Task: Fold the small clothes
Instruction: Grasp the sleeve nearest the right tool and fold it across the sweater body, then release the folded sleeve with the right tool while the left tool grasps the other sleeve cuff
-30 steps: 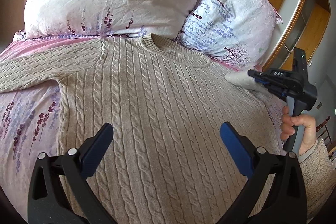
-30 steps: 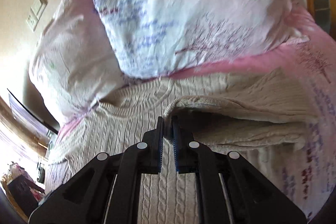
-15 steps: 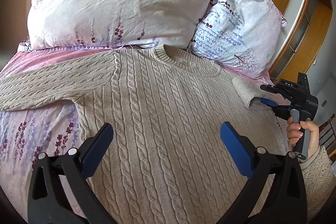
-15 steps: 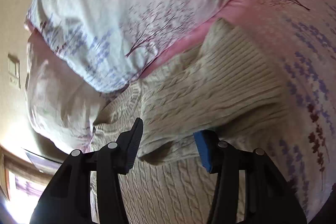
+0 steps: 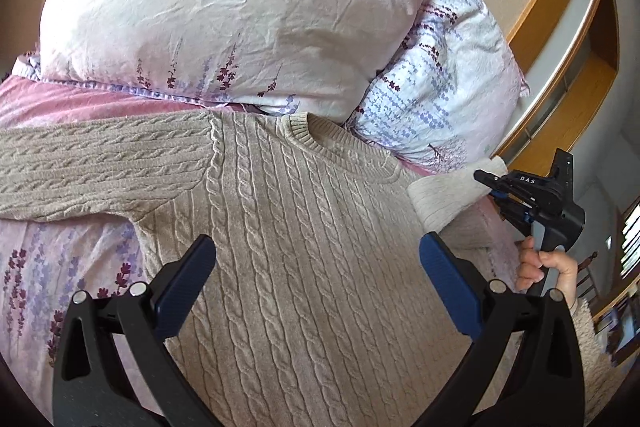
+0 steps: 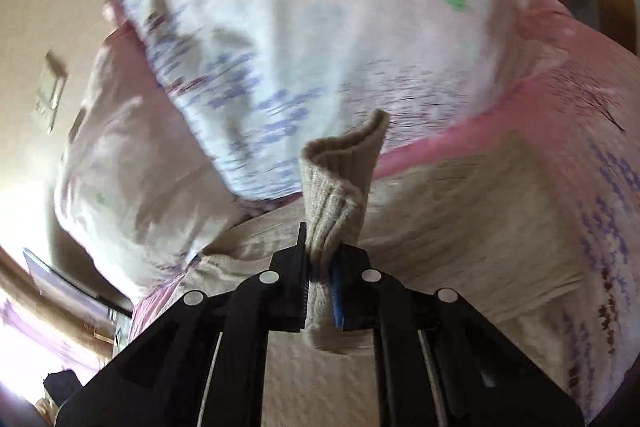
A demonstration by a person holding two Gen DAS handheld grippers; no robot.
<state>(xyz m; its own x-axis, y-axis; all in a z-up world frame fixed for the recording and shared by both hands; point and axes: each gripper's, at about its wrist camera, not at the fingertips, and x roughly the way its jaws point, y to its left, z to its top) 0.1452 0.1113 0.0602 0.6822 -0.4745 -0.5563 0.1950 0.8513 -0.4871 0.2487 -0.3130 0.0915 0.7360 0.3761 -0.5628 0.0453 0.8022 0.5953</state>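
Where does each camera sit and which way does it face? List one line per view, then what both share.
Left wrist: on the open left hand-held gripper, facing down over the beige cable-knit sweater toward the floral pillows; a hand shows.
Right wrist: on the right hand-held gripper, shut on the ribbed sleeve cuff, facing the pillows.
Shared: sweater, cuff, pillows, pink bedsheet.

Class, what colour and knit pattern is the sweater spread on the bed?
Beige, cable-knit sweater; it shows best in the left wrist view.
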